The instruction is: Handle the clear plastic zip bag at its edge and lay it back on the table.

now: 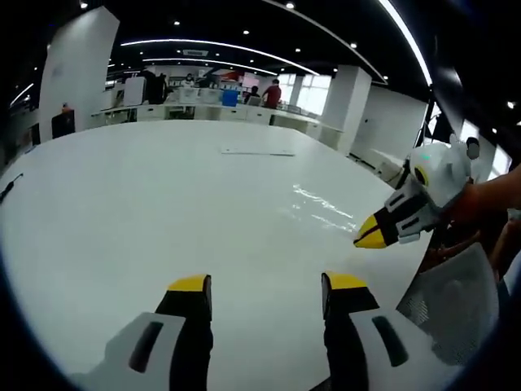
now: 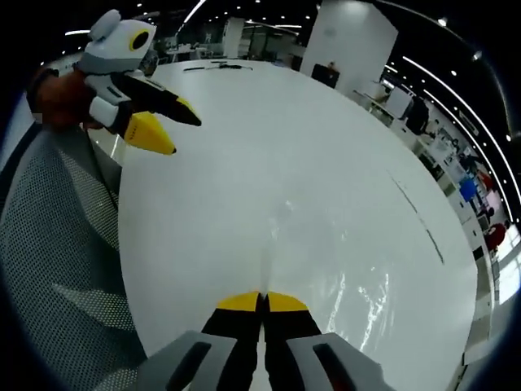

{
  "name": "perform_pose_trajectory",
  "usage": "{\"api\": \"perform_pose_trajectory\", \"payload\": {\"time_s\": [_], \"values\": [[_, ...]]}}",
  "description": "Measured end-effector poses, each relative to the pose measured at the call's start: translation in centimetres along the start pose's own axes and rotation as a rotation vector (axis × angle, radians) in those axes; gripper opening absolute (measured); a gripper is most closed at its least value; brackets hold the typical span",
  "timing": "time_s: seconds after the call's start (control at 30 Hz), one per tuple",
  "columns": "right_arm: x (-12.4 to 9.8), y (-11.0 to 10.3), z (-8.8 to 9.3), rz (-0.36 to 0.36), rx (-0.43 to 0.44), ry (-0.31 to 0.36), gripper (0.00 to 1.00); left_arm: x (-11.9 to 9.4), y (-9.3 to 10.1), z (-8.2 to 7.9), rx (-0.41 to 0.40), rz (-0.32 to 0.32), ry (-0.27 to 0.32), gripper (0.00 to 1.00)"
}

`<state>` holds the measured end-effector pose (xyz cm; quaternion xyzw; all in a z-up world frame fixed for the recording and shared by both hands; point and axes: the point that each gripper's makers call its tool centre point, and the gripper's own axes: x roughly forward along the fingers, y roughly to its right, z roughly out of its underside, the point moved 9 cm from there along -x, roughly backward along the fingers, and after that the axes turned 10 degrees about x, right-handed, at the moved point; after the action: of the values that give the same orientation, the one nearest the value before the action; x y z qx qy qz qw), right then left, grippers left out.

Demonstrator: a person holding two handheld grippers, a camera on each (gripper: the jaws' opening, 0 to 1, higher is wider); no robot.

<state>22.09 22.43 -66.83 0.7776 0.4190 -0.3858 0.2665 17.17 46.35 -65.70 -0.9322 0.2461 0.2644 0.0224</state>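
Both grippers — left [image 1: 269,295] wide, right [image 2: 262,302] closed.

Bright, even light falls from ceiling strips [image 1: 212,42] and spotlights. The white counter [image 1: 163,212] throws soft glare, strongest on the clear plastic zip bag [image 1: 326,208]. Fisheye bending curves the edges; the far background is slightly soft.

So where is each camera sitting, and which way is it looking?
Left gripper view: rides on the left gripper, jaws apart, looking across the white table toward distant desks; the right gripper comes in from the right.
Right gripper view: rides on the right gripper, jaws together at the clear zip bag, looking along the table; the left gripper shows upper left, a mesh chair at left.
Shared: table, bag, both grippers.
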Motion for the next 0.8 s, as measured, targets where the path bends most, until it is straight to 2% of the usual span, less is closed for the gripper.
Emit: {"api": "perform_pose_trajectory", "payload": {"time_s": [0.17,0.4,0.63,0.67,0.8], "values": [[-0.6,-0.3,-0.9,-0.010,-0.038,0.015,0.00,0.1,0.1,-0.2,0.037,0.004,-0.014,0.52],[-1.0,-0.4,-1.6,-0.017,-0.091,0.020,0.00,0.8,-1.1,-1.9,0.125,-0.001,-0.006,0.51],[-1.6,-1.1,-2.0,-0.026,-0.143,0.008,0.00,1.3,-1.5,-2.8,0.217,-0.004,-0.018,0.48],[-1.6,-1.2,-2.0,-0.026,-0.150,0.005,0.00,1.5,-1.6,-2.8,0.236,0.003,-0.022,0.48],[-1.9,-1.7,-1.9,-0.043,-0.167,0.006,0.00,1.7,-1.3,-2.8,0.396,0.001,-0.078,0.43]]}}
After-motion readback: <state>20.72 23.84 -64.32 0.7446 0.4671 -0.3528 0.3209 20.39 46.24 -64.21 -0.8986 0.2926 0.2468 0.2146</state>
